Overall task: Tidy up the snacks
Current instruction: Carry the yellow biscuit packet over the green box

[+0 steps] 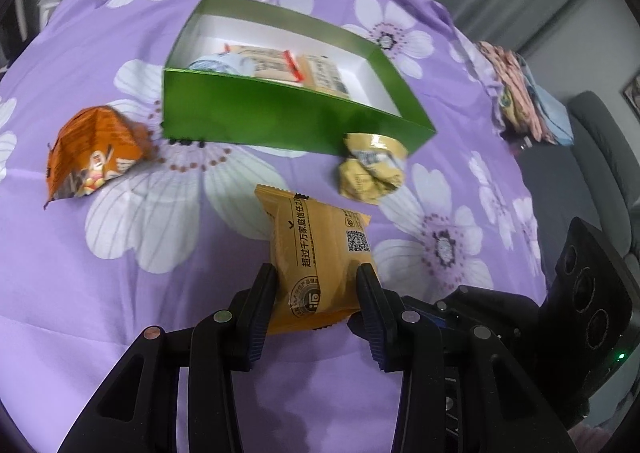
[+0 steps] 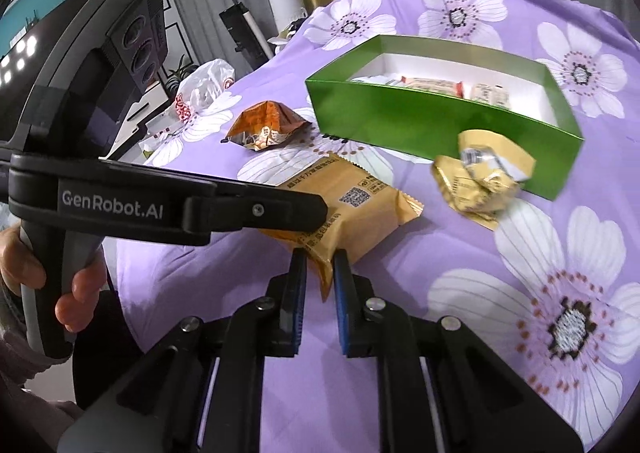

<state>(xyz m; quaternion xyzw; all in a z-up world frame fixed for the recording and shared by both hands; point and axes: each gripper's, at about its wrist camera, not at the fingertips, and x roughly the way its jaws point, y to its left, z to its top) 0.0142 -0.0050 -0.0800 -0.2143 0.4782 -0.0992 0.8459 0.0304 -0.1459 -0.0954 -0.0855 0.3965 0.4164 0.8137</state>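
Note:
A yellow-orange snack packet (image 1: 320, 253) with a QR code is gripped at its near end by my left gripper (image 1: 318, 281), held above the purple flowered cloth. The same packet (image 2: 348, 205) has its corner pinched between the pads of my right gripper (image 2: 320, 265). A green box (image 1: 280, 117) with a white inside stands beyond and holds several packets (image 1: 280, 65); it also shows in the right wrist view (image 2: 440, 121). An orange pyramid packet (image 1: 96, 153) lies left of the box. A crumpled pale yellow packet (image 1: 372, 169) lies at the box's near right corner.
The purple flowered cloth (image 1: 120, 293) covers the surface. A folded pile of patterned cloth (image 1: 524, 101) lies at the far right edge. A white plastic bag (image 2: 204, 89) lies at the cloth's left edge. The left gripper's body (image 2: 160, 205) crosses the right wrist view.

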